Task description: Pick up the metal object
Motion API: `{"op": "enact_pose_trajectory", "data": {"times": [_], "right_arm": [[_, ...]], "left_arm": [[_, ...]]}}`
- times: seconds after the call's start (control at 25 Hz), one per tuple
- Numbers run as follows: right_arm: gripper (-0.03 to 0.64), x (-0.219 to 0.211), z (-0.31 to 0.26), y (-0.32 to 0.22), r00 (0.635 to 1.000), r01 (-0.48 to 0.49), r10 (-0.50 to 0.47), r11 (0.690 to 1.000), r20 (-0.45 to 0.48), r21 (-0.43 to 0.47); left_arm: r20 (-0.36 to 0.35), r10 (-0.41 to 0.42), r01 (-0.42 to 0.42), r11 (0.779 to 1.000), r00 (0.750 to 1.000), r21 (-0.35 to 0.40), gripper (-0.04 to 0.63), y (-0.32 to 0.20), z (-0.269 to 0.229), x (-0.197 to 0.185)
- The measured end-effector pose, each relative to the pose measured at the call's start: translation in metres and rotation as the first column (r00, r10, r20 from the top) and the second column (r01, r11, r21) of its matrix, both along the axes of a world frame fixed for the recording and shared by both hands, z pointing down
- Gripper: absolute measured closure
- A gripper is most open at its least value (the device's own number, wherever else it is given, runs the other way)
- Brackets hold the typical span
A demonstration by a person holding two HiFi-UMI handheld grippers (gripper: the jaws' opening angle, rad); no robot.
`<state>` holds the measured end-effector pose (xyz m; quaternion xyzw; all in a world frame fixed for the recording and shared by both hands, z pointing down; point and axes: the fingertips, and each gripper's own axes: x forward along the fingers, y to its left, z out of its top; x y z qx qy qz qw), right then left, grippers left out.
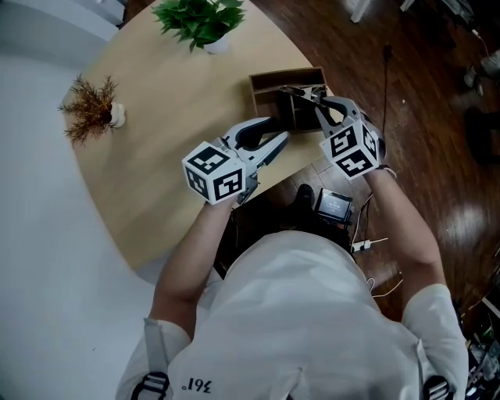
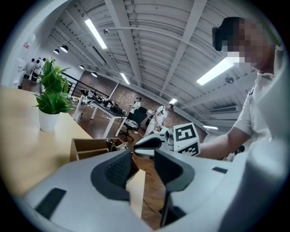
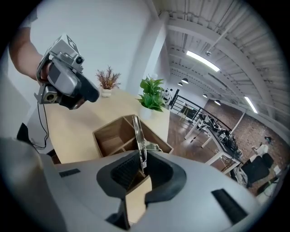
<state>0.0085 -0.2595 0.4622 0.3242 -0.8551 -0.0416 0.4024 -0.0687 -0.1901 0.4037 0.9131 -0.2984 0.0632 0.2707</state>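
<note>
Left tongs (image 2: 142, 159): spread, with nothing between the jaws; through the gap show the tabletop's edge and the dark floor. In the head view they (image 1: 278, 130) are held over the near edge of the tabletop, just left of the wooden box.
Right tongs (image 3: 140, 164): pressed onto the metal object, which is pinched at its near end. In the head view they (image 1: 311, 100) are above the wooden box.
Metal object (image 3: 138, 134): a thin, shiny, flat strip standing out from the right tongs, over the inside of the wooden box. Whether its far end touches the box cannot be told.
Wooden box (image 1: 264, 79): open-topped and divided into compartments, set at the tabletop's edge nearest the person.
Tabletop (image 1: 168, 94): pale wood with a curved outline.
Green plant (image 1: 200, 20): in a white pot at the far side, well apart from the box.
Dried plant (image 1: 91, 106): in a small white pot near the left edge.
</note>
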Motion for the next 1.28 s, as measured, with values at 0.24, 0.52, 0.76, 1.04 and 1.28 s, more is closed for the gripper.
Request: {"op": "enact_pose_trajectory", "data": {"times": [0.24, 0.52, 0.76, 1.04, 1.28], "right_arm": [[0.574, -0.004, 0.018, -0.007, 0.996, 0.042, -0.042, 0.999, -0.075, -0.007], [0.574, -0.016, 0.031, -0.012, 0.986, 0.092, -0.092, 0.996, -0.137, -0.011], [0.584, -0.020, 0.040, -0.015, 0.986, 0.089, -0.092, 0.996, -0.141, -0.029], [0.603, -0.019, 0.041, -0.017, 0.981, 0.086, -0.090, 0.996, -0.171, -0.032], [0.604, -0.018, 0.042, -0.017, 0.980, 0.077, -0.082, 0.997, -0.184, -0.031]], "left_arm": [[0.020, 0.005, -0.004, 0.999, 1.000, -0.041, 0.456, -0.006, 0.019, 0.002], [0.024, 0.003, -0.001, 0.997, 1.000, -0.072, 0.456, -0.009, 0.031, 0.003], [0.020, 0.000, 0.001, 0.997, 1.000, -0.079, 0.456, -0.012, 0.034, 0.006], [0.014, -0.002, 0.003, 0.996, 1.000, -0.088, 0.456, -0.011, 0.037, 0.006], [0.019, -0.008, 0.010, 0.995, 1.000, -0.101, 0.456, -0.008, 0.041, 0.005]]}}
